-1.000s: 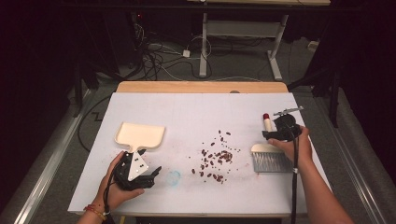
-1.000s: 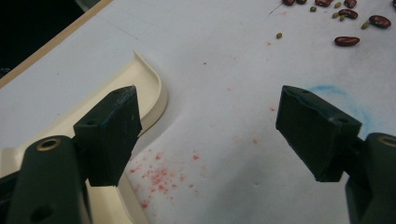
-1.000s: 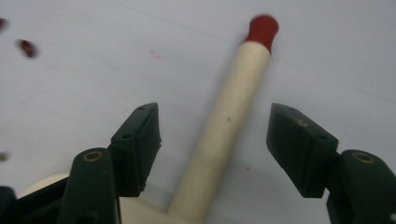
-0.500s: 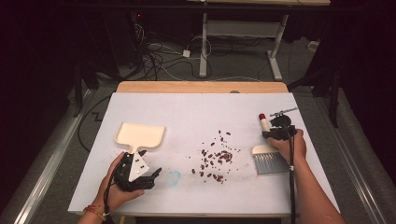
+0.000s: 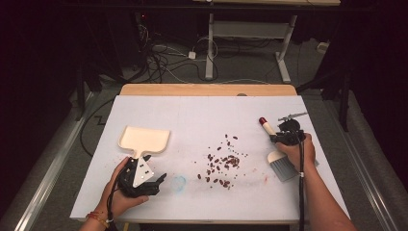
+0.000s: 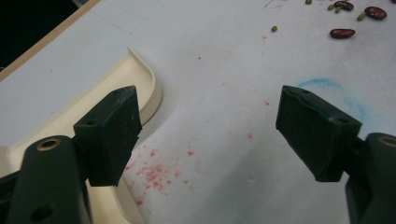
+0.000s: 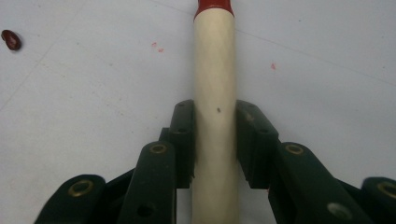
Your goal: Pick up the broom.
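Observation:
A cream dustpan [image 5: 144, 138] lies at the left of the white table [image 5: 207, 115], and its rim [image 6: 148, 88] curves past one jaw in the left gripper view. My left gripper [image 5: 159, 184] [image 6: 205, 130] stands open just below the pan's handle, holding nothing. Red-brown beans [image 5: 222, 164] [image 6: 342, 32] are scattered mid-table. At the right, my right gripper [image 5: 285, 138] [image 7: 214, 114] is shut on the cream, red-tipped handle [image 7: 214, 70] of a brush [image 5: 282, 166], whose grey bristles rest on the table.
A faint blue ring [image 5: 179, 182] [image 6: 334, 89] and red specks mark the paper near the left gripper. One bean [image 7: 10, 39] lies left of the brush handle. Past the far wooden edge [image 5: 207, 89], cables and desk legs are on the floor.
My right gripper has shifted the brush a little to the left, toward the beans. The left gripper has barely moved.

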